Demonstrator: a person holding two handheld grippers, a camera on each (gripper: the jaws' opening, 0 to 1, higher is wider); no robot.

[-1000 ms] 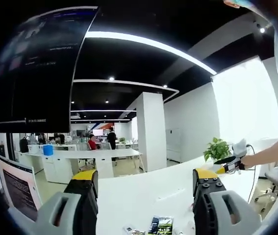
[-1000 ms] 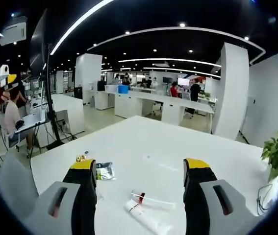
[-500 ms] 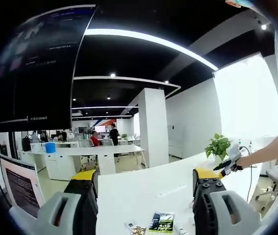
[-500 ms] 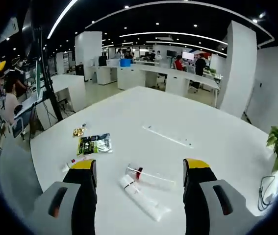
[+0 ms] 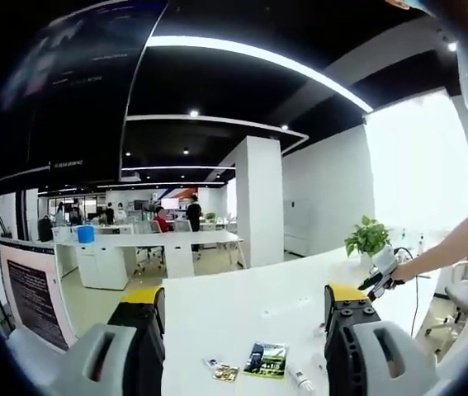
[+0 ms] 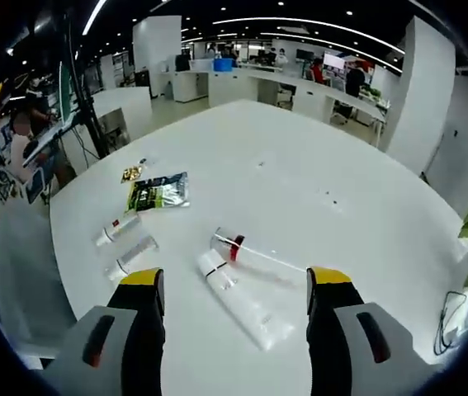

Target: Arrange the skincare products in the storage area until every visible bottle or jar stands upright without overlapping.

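Tubes lay flat on the white table (image 6: 366,214): two small tubes (image 6: 122,239) left, the clear tube (image 6: 250,252) and white tube (image 6: 242,301) centre. Both the left gripper (image 5: 242,330) and right gripper (image 6: 234,305) gaped, holding nothing. Best descend squarely over the white tube, gripping mid-body.

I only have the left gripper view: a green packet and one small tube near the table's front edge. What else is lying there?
Observer: Two big tubes lie flat between the right tool's open jaws: a white tube and a clear tube with a red band.
Operator: Are they overlapping?
Observer: They sit close at the cap ends; I cannot tell if they touch.
Operator: Anything near the packet?
Observer: Two small tubes lie side by side below the green packet, with a gold sachet beside it.
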